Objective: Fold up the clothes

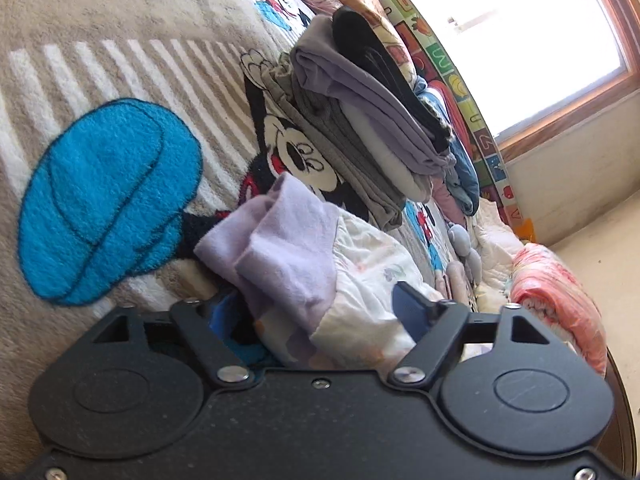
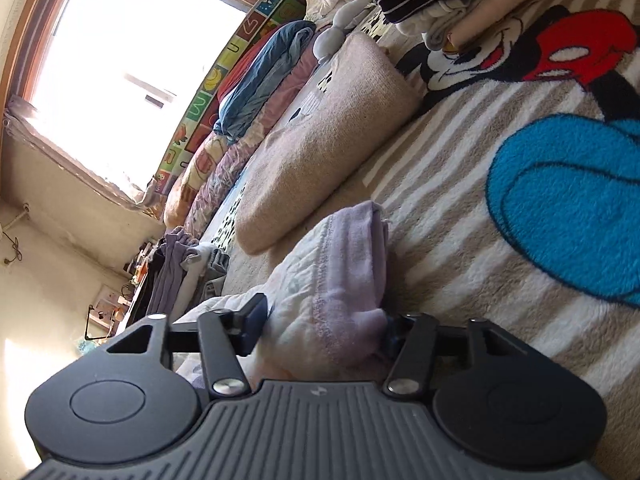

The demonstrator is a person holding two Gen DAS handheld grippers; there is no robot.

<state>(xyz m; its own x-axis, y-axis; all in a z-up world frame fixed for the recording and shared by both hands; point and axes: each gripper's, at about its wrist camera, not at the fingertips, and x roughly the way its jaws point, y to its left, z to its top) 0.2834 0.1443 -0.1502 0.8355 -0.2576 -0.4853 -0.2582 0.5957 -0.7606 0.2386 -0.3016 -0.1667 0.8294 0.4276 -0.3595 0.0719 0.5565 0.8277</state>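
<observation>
Lilac-and-white garment (image 1: 320, 268) stretched between both grippers, left (image 1: 320, 312) and right (image 2: 320, 320), fingers pinching opposite ends above bed (image 2: 440, 240).

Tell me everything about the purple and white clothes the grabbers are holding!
The garment is small and soft, part plain lilac fleece, part white crinkly fabric with a faint pastel print. A stitched seam joins the two. It is bunched and rumpled, not folded flat yet. It rests on the fuzzy cartoon blanket. The left gripper and right gripper each have it between their jaws, which look closed on the cloth.
</observation>
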